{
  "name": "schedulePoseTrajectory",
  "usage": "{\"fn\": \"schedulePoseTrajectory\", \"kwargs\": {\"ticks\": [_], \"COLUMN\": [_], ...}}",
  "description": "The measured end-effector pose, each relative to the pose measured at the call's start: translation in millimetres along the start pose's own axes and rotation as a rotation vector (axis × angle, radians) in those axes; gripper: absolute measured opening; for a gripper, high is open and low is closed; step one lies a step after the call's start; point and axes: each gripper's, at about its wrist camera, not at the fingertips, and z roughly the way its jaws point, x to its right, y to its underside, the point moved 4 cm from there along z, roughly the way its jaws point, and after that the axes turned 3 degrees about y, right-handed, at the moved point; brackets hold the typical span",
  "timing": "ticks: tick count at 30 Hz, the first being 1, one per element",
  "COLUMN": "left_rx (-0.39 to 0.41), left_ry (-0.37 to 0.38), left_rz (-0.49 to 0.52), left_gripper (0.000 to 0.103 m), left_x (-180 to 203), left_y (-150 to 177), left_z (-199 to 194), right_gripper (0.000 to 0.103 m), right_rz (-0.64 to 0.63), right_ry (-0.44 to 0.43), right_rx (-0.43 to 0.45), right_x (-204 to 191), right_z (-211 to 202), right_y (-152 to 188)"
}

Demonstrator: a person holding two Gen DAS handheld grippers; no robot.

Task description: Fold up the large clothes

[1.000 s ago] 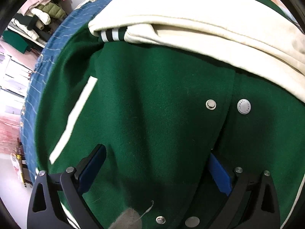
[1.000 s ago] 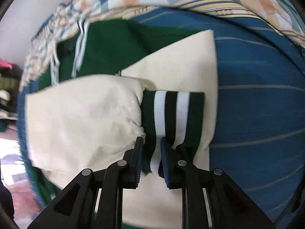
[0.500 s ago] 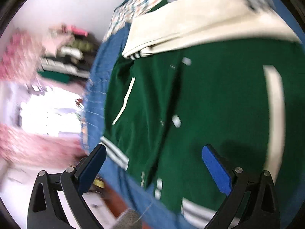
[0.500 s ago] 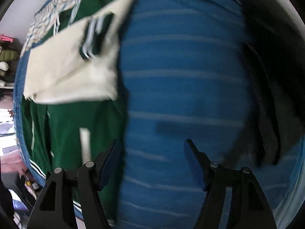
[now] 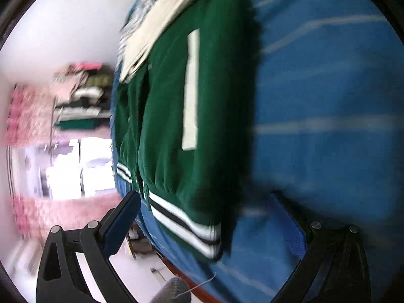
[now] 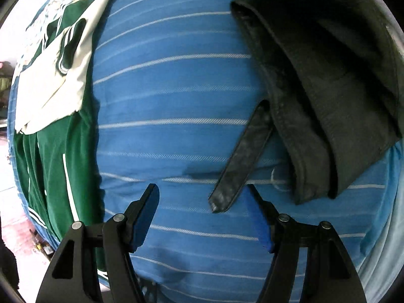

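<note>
Left gripper [image 5: 204, 217] jaws apart, nothing held, over the bed [image 5: 328, 101] edge. Right gripper [image 6: 204, 214] jaws apart too, empty, above bare blue striped sheet. Green jacket [image 6: 58, 151] lies flat on the bed's left side, cream sleeves [image 6: 50, 85] folded across its top, striped hem [image 5: 186, 224] at the bed edge. Black coat [image 6: 328, 88] at right, its strap [image 6: 242, 159] ending between the right jaws.

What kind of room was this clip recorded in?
Probably a bedroom: the green varsity jacket and a black jacket lie on a blue striped bedspread, and shelves of folded clothes stand against the far wall.
</note>
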Motion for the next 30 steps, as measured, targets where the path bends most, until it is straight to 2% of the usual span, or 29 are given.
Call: {"fn": "schedulePoseTrajectory", "kwargs": {"ticks": [5,7,11,12,13,14,15,16,19,21,23,26,27,29,30], "left_rx": [-0.040,-0.063,-0.065,-0.058,-0.050,-0.043,-0.033,-0.015,0.020,0.035,0.058,0.074,0.078,0.089,0.096], "left_ry": [-0.068,-0.065,-0.069,-0.057,-0.019,0.050,0.106,0.158,0.221,0.247,0.273,0.333,0.356,0.403,0.424], "left_rz": [-0.108,-0.158,-0.238,-0.254,-0.273,-0.298,-0.314,-0.321,-0.330,-0.341,-0.355,-0.362,-0.363,-0.368,-0.368], "left_gripper": [0.103,0.103,0.101,0.095,0.077,0.050,0.036,0.022,0.014,0.013,0.012,0.012,0.012,0.011,0.011], "left_x": [-8,-17,-42,-49,-55,-63,-68,-75,-93,-105,-118,-133,-138,-150,-158], "left_y": [-26,-36,-49,-51,-52,-51,-51,-51,-50,-50,-51,-56,-57,-59,-60], "left_z": [16,25,35,37,37,38,36,33,21,15,12,15,18,21,23], "right_gripper": [0.071,0.071,0.071,0.071,0.071,0.076,0.081,0.081,0.085,0.089,0.089,0.087,0.072,0.033,0.029], "right_rz": [-0.018,-0.024,-0.049,-0.062,-0.079,-0.088,-0.098,-0.100,-0.073,-0.023,0.026,0.102,0.132,0.149,0.150], "right_ry": [-0.012,-0.023,-0.105,-0.126,-0.182,-0.246,-0.335,-0.402,-0.636,-0.739,-0.819,-0.871,-0.885,-0.794,-0.772], "right_rx": [0.003,-0.002,-0.022,-0.026,-0.030,-0.025,-0.018,-0.012,0.028,0.041,0.023,-0.026,-0.039,-0.051,-0.048], "right_x": [1,3,-14,-19,-29,-39,-51,-59,-91,-109,-122,-142,-152,-166,-175], "right_z": [1,3,15,18,23,26,29,31,32,35,40,54,58,61,57], "right_y": [-7,-12,-39,-43,-53,-61,-71,-77,-112,-134,-155,-176,-182,-183,-182]}}
